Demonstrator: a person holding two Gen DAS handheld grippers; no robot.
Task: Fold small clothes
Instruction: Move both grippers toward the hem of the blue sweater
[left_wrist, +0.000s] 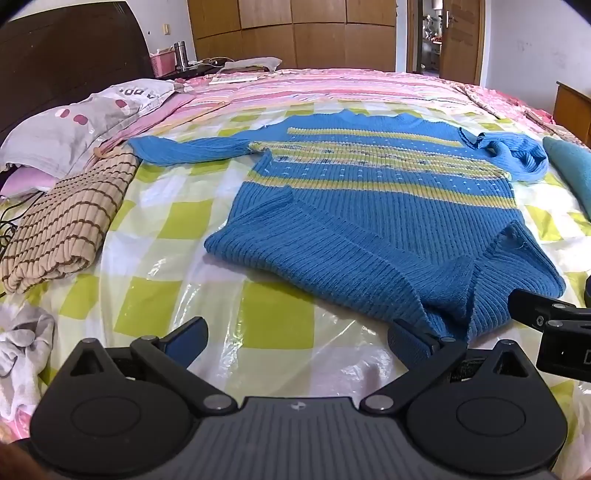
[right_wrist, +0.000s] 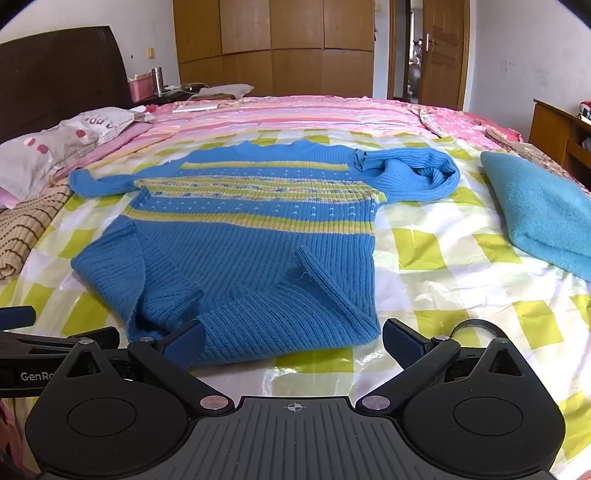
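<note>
A blue knitted sweater (left_wrist: 369, 206) with yellow bands lies flat on the bed, its hem rumpled and turned up toward me. One sleeve stretches out to the left and the other is bunched at the right (right_wrist: 413, 173). My left gripper (left_wrist: 295, 343) is open just short of the hem's left part, with only bedcover between its blue pads. My right gripper (right_wrist: 293, 343) is also open, its jaws spanning the hem's near right corner (right_wrist: 354, 325) without pressing on it. The right gripper's body (left_wrist: 554, 325) shows at the right edge of the left wrist view.
A yellow-checked plastic cover (right_wrist: 443, 258) lies over the pink bedspread. A folded beige striped garment (left_wrist: 66, 225) lies at the left, and a folded teal garment (right_wrist: 543, 218) at the right. Pillows (left_wrist: 74, 129) and a dark headboard stand far left. A grey crumpled cloth (left_wrist: 22, 350) lies near left.
</note>
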